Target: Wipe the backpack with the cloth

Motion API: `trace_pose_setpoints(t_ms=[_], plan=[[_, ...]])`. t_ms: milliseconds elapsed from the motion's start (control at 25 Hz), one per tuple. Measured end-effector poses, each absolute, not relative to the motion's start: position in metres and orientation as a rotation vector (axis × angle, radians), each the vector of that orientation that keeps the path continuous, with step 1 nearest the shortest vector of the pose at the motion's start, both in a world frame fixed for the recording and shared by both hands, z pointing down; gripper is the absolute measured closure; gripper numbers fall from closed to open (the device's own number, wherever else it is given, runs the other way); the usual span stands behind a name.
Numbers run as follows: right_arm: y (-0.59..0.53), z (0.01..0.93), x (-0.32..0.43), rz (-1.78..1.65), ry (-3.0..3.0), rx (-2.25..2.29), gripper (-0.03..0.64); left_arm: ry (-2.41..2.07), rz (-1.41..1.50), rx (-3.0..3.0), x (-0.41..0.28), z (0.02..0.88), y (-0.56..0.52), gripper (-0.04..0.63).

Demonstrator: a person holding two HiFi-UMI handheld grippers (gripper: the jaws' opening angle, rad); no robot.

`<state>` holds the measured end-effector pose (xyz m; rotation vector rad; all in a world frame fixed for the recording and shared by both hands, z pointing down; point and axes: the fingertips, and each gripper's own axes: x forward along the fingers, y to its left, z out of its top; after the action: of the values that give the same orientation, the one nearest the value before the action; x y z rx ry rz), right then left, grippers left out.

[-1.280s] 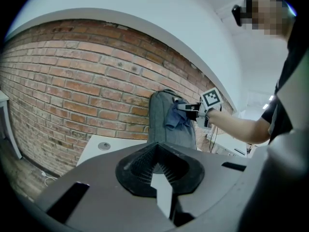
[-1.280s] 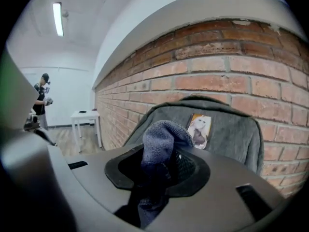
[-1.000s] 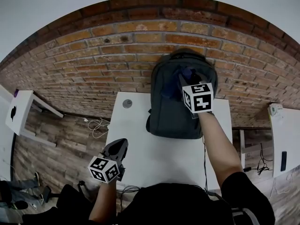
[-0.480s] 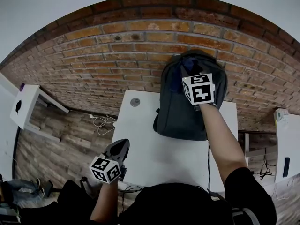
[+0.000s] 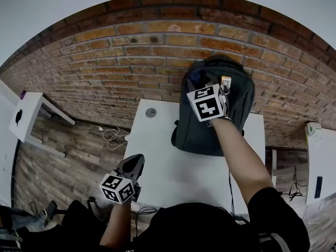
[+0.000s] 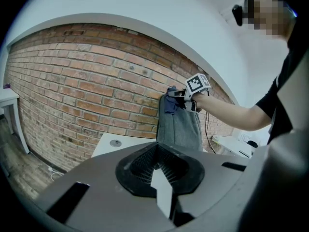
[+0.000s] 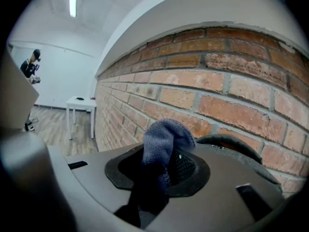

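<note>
A dark grey backpack [image 5: 210,127] stands upright on the white table [image 5: 173,172], its back against the brick wall. My right gripper [image 5: 203,84] is at the pack's upper left, near the top, shut on a dark blue cloth [image 5: 196,77] that touches the fabric. The right gripper view shows the cloth [image 7: 164,139] bunched between the jaws, with the pack's top edge [image 7: 227,144] just behind. From the left gripper view, the backpack [image 6: 179,127] and cloth [image 6: 170,102] lie far ahead. My left gripper [image 5: 133,164] hangs low over the table's near left edge, jaws together, holding nothing.
A round cable grommet [image 5: 151,112] sits in the table's far left corner. Cables [image 5: 111,137] lie on the wooden floor to the left. A small white side table [image 5: 21,117] stands at the far left, and white furniture [image 5: 320,161] at the right.
My right gripper has slid the cloth leftward across the top of the backpack. The left gripper has stayed where it was.
</note>
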<state>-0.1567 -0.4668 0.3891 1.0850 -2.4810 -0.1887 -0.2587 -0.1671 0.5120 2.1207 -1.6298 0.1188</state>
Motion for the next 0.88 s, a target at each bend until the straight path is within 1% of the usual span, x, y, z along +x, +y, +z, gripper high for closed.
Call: trace_pose_setpoints(t_ms=[280,600,880], plan=[[-0.436,0.426,-0.174,-0.237,-2.419,0.941,0.499,-1.615,0.1,2.14,-0.251,0.511,-0.17,0.601],[-0.392,0.48,-0.182,-0.367,-2.326,0.835,0.499,-1.62,0.1,2.144,-0.253,0.508,-0.165,0.601],[-0.35,0.522,-0.179,-0.199,-2.358,0.776,0.499,-1.622,0.094,2.144,-0.251,0.509,-0.159,0.601]])
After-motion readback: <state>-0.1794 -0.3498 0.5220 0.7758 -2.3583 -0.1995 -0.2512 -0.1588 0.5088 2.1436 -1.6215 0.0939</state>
